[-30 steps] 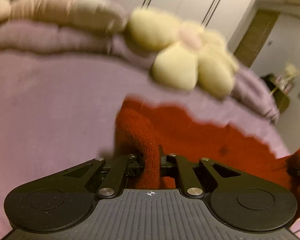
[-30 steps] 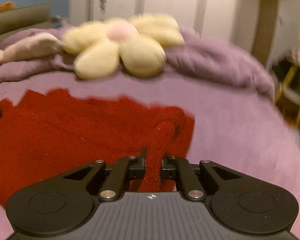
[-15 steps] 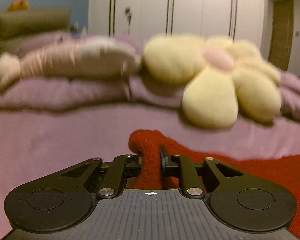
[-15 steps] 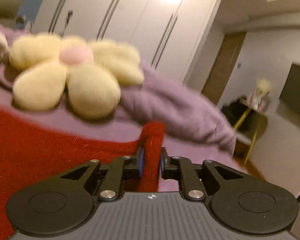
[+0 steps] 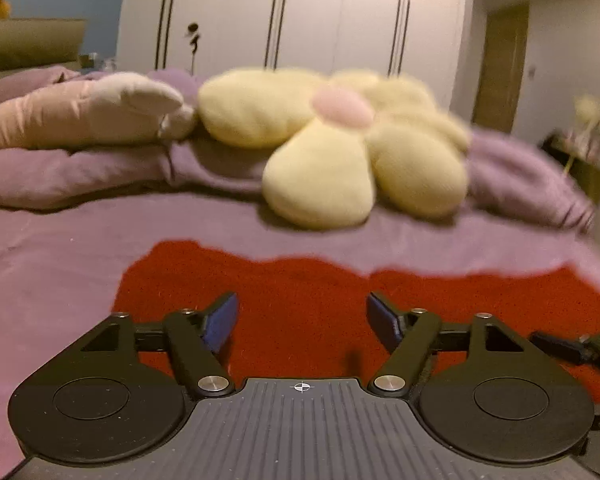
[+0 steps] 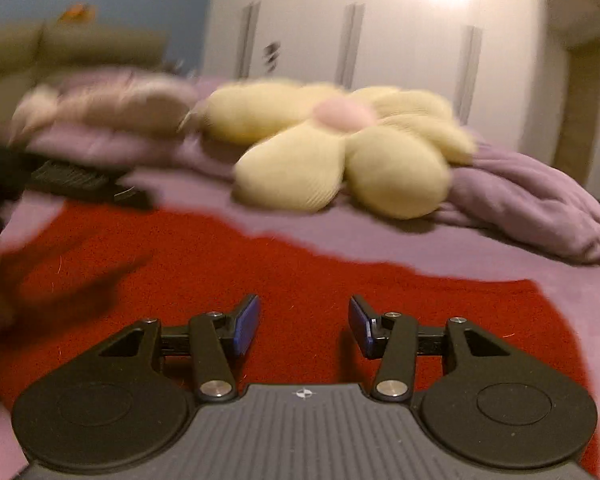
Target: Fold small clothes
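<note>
Red knitted garment (image 5: 308,300) lies spread on the purple bedspread (image 5: 60,248), below a yellow flower cushion (image 5: 340,152). The left gripper (image 5: 302,316) and right gripper (image 6: 303,322) have just been opening, jaws apart with nothing between them. One fold looks laid down (how many remain is unclear); no container is in view.
</note>
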`<state>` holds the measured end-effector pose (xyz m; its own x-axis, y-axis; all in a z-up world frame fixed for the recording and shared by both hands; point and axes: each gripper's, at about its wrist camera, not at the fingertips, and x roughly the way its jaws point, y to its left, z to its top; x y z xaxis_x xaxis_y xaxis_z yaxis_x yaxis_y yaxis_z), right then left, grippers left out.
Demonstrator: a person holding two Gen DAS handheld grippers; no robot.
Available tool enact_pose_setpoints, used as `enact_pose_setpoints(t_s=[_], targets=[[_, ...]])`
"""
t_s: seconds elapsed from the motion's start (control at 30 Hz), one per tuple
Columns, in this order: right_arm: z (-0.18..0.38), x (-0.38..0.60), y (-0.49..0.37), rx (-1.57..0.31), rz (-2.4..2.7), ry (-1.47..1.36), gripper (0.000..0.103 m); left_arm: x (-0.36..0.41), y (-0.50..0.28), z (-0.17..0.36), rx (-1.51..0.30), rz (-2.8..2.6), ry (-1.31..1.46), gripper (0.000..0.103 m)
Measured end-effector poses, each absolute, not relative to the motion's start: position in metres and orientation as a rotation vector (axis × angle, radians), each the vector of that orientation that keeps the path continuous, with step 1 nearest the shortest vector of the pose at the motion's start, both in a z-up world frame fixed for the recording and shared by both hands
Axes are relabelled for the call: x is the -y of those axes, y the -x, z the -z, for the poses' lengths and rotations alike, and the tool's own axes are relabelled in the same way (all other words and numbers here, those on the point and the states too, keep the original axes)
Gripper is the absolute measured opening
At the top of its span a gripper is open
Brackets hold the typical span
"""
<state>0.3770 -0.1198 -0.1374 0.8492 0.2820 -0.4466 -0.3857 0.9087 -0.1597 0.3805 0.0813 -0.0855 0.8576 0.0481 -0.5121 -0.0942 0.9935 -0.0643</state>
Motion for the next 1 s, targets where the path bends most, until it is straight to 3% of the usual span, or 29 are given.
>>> enact_pose_setpoints(t_s=[0.1,0.3,0.33,0.4,0.63,1.0], targets=[[0.146,0.136,-0.391,-0.419,-0.253,0.286,0.055,-0.093,-0.391,0.107,-0.583,-0.147,0.067,0.077],[0.143,0.231,-0.417,-0.425,-0.003,0.168,0.057,-0.106,-0.388,0.113,-0.583,-0.147,0.128,0.084],[0.145,0.244,-0.418,-0.431,0.051,0.158,0.070,-0.106,-0.388,0.113,-0.585,-0.149,0.130,0.085],[0.145,0.272,-0.419,-0.453,0.091,0.047,0.081,-0.106,-0.389,0.111,-0.593,-0.155,0.126,0.085],[0.128,0.274,-0.396,-0.510,0.063,0.051,0.081,-0.117,-0.380,0.098,-0.672,-0.138,0.140,0.090],[0.126,0.318,-0.292,-0.618,-0.070,-0.161,0.083,-0.167,-0.280,0.100,-0.735,0.025,0.245,0.094]])
